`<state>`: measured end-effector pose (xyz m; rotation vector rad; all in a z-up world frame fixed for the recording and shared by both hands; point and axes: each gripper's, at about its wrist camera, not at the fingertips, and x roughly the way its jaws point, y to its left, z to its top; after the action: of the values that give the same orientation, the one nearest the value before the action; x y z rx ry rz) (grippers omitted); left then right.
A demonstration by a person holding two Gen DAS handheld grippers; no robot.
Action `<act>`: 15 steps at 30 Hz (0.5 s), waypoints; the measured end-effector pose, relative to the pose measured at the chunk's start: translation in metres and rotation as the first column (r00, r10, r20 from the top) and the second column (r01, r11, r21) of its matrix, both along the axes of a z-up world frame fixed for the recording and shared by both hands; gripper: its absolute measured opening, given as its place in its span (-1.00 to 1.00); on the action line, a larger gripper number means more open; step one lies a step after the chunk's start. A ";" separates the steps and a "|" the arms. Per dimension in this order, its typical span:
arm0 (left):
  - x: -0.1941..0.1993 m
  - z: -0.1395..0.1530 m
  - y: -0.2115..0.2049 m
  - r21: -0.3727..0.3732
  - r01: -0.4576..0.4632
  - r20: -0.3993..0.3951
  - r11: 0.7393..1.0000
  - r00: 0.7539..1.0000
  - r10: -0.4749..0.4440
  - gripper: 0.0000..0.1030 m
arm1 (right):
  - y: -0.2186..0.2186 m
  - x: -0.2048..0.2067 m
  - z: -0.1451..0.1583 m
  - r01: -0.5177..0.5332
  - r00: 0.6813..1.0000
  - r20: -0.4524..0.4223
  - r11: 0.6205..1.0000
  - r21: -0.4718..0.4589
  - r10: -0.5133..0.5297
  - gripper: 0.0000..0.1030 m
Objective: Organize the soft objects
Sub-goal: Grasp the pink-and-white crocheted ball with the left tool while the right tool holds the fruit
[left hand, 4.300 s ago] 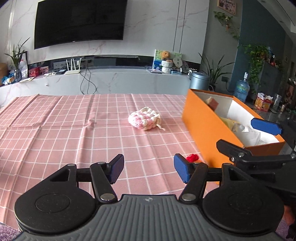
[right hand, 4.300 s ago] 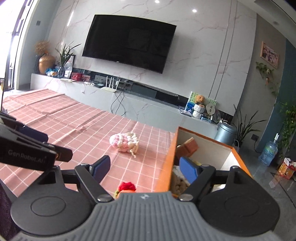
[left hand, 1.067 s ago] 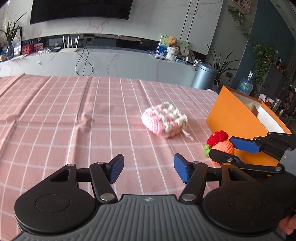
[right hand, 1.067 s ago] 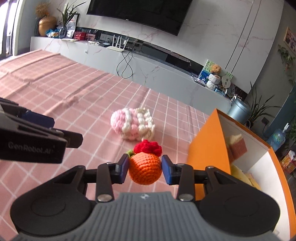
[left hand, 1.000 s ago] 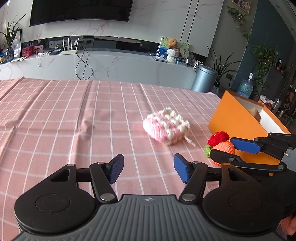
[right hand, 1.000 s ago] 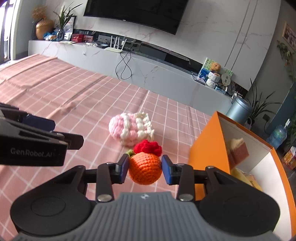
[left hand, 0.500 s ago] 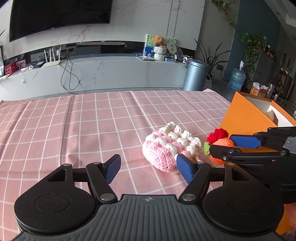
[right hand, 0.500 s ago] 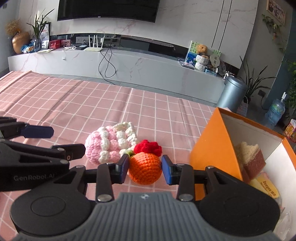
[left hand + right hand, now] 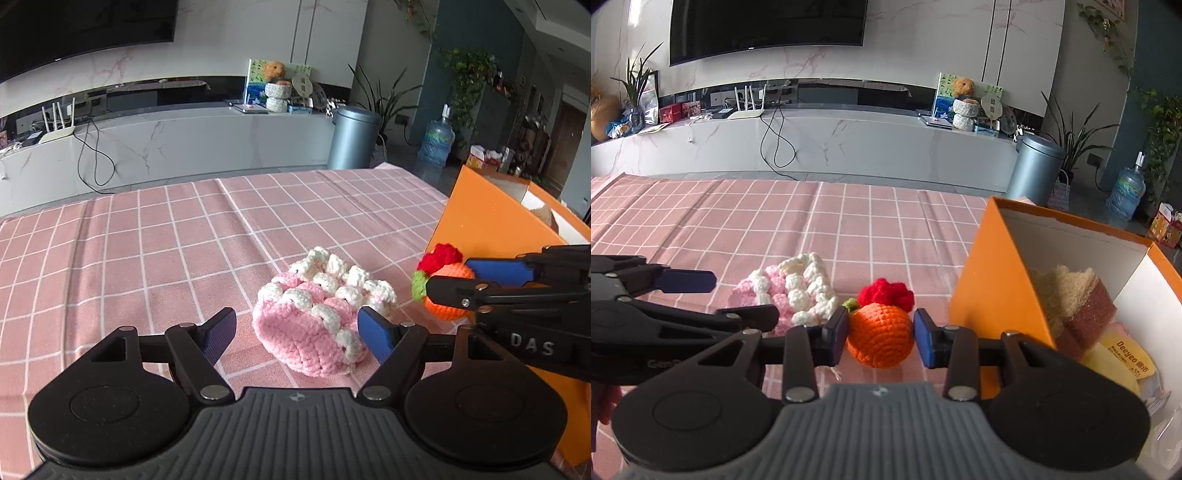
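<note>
Pink checked cloth covers the bench, and behind it runs a long marble console under 1 dark wall-mounted television, with 1 grey bin and 1 blue water bottle on the floor beyond.

On the cloth lies 1 pink and white crochet pouch. The left gripper has its 2 blue-padded fingers spread wide to either side of the pouch; the right-hand pad is just at the pouch's edge, the left-hand one stands apart from it. In the right wrist view the same left gripper comes in from the left, its 2 fingers one above the other with the pouch behind them.

The right gripper is clamped on 1 orange crochet fruit with a red tuft and a green leaf, 1 pad pressed on each side, just beside the near wall of the orange box. In the left wrist view that right gripper holds the fruit just right of the pouch; whether the fruit rests on the cloth or is held above it cannot be told.

1 open orange box with a white interior stands at the right. Inside it show 1 brown sponge block and 1 yellow packet.
</note>
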<state>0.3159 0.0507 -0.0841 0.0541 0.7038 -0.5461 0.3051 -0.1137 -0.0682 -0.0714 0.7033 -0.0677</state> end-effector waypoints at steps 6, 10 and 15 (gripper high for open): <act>0.014 -0.009 -0.001 -0.013 0.047 -0.038 0.999 0.998 -0.048 0.83 | 0.003 0.000 -0.003 0.002 1.000 -0.004 1.000 -0.006 -0.002 -0.26; 0.022 -0.017 0.002 -0.076 0.037 -0.099 0.996 0.994 -0.045 0.55 | 0.006 0.001 -0.004 -0.004 1.000 -0.008 1.000 -0.019 0.004 -0.26; 0.020 -0.017 0.005 -0.100 0.016 -0.111 0.995 0.993 -0.027 -0.03 | 0.009 0.001 -0.007 -0.011 1.000 -0.014 0.999 -0.032 0.010 -0.26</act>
<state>0.3359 0.0557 -0.1014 -0.0616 0.7856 -0.6074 0.3064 -0.1052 -0.0752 -0.1059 0.7157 -0.0685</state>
